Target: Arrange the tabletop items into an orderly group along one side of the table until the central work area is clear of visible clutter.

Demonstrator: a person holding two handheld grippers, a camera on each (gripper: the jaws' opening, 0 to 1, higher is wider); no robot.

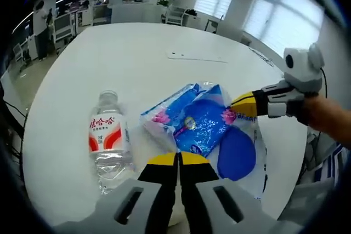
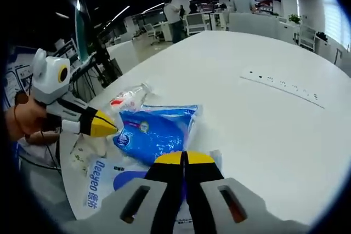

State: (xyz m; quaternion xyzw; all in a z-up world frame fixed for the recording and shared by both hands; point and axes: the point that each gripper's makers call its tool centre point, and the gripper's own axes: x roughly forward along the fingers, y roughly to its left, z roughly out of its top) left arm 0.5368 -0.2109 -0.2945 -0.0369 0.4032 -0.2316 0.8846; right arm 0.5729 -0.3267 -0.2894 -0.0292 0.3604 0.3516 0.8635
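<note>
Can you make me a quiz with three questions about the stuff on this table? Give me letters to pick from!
1. Where does the water bottle lie in the left gripper view?
A. On top of the blue packet
B. To the left of the blue packet
C. On the floor

2. What colour are the tips of each hand-held gripper?
A. Yellow
B. Green
C. Pink

3. How do the jaws of the left hand-held gripper stand?
A. Wide open
B. Shut together
C. Clamped on the bottle

Answers:
1 B, the bottle lies on the white table left of the blue packet.
2 A, the tips are yellow on both, as on the right hand-held gripper.
3 B, the jaws meet with nothing between them.
</note>
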